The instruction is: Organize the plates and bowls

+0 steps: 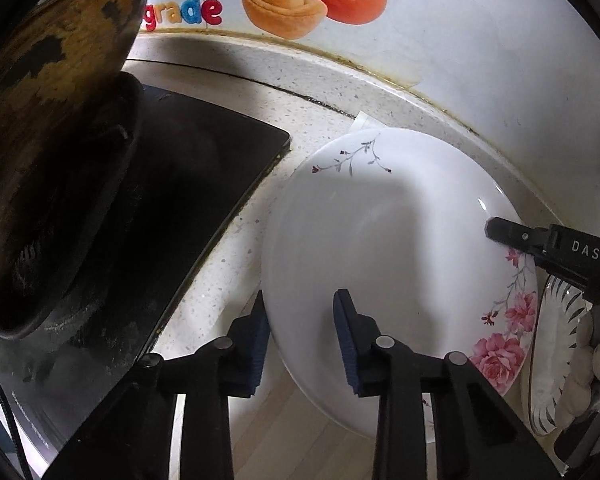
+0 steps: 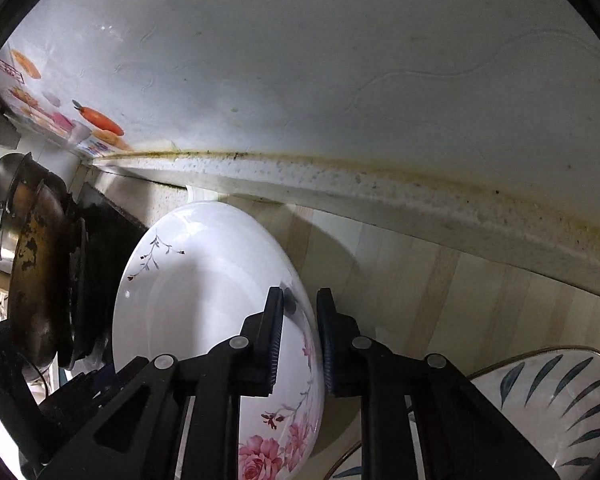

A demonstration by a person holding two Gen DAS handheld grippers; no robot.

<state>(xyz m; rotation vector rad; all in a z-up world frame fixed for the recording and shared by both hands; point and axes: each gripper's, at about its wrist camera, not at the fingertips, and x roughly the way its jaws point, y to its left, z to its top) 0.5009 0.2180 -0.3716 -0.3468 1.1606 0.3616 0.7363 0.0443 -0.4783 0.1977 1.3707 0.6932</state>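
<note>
A white plate with pink roses [image 1: 380,248] is held up off the counter, tilted; it also shows in the right wrist view [image 2: 204,304]. My left gripper [image 1: 302,320] has its jaws astride the plate's near-left rim, with a wide gap between them. My right gripper [image 2: 300,320] is shut on the plate's right rim; its black finger shows in the left wrist view [image 1: 512,236]. A white dish with dark leaf marks [image 2: 556,400] sits lower right, also visible in the left wrist view [image 1: 556,360].
A black cooktop [image 1: 196,184] lies left of the plate, with a worn wok [image 1: 52,128] on it. A speckled counter [image 1: 284,96] meets the white wall [image 2: 340,60] behind. Wood-pattern surface [image 2: 440,288] lies right of the plate.
</note>
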